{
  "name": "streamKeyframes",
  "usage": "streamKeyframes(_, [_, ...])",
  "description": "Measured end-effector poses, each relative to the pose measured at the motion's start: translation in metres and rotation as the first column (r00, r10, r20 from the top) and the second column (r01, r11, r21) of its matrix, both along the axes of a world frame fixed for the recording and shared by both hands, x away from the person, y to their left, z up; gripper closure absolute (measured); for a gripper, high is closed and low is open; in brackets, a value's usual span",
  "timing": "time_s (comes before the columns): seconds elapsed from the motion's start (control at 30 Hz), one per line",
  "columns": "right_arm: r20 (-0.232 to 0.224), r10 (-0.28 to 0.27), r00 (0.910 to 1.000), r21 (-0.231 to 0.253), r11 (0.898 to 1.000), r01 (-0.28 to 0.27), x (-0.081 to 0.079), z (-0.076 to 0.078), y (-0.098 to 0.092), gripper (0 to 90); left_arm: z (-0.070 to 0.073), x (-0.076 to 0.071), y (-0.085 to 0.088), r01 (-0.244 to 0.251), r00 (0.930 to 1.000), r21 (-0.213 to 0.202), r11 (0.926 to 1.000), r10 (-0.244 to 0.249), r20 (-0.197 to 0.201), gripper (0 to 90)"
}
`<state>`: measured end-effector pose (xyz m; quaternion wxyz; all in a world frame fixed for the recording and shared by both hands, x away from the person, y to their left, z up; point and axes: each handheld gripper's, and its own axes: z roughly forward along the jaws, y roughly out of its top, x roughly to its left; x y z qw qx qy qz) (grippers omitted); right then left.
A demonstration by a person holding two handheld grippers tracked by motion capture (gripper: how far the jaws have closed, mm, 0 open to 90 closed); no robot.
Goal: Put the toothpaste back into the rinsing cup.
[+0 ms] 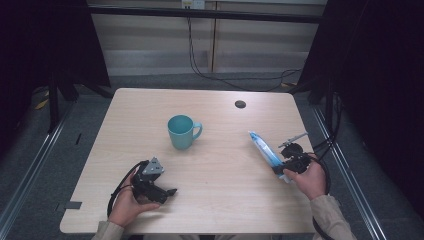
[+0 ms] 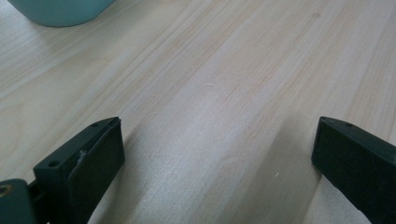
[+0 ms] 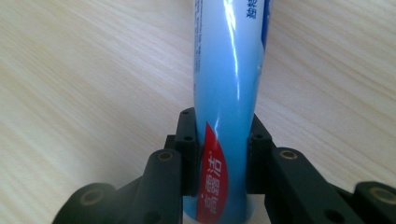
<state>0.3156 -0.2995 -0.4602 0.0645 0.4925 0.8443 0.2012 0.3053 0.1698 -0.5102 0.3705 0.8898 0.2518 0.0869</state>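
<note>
Pale wood-grain table (image 1: 215, 190); glossy blue toothpaste tube (image 3: 229, 93) between right hand-held gripper (image 3: 223, 154) jaws

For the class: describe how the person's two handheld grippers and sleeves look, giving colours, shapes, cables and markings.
Both grippers are black. The left gripper carries a grey three-cornered plate on top and trails a looping black cable. The right gripper has a black cable too. Close up, its arms show brass-coloured pivot holes and small screw holes. Both sleeves are beige.

The high view looks forward and down over the whole worktop (image 1: 215, 200). Both gripper views skim it closely (along their own jaws); the left one shares the teal mug (image 2: 60, 11) with the high view.
</note>
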Motion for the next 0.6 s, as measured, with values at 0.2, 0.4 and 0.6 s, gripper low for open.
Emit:
streamKeyframes(0.2, [0.028,0.015,0.9995,0.031,0.999,-0.016,-0.005,0.008,0.004,73.0,0.0,0.0,0.0,0.007,1.0,0.009,0.9999,-0.007,0.0,0.6])
streamKeyframes(0.4, [0.058,0.032,0.9978,0.052,0.998,-0.035,-0.004,0.011,0.011,73.0,0.001,0.001,-0.001,0.012,0.9999,0.018,0.9998,-0.012,-0.005,0.0])
streamKeyframes(0.6, [0.075,0.048,0.996,0.056,0.997,-0.052,-0.004,0.015,0.019,73.2,0.002,0.0,-0.002,0.005,0.9999,0.033,0.9994,-0.004,-0.014,0.0])
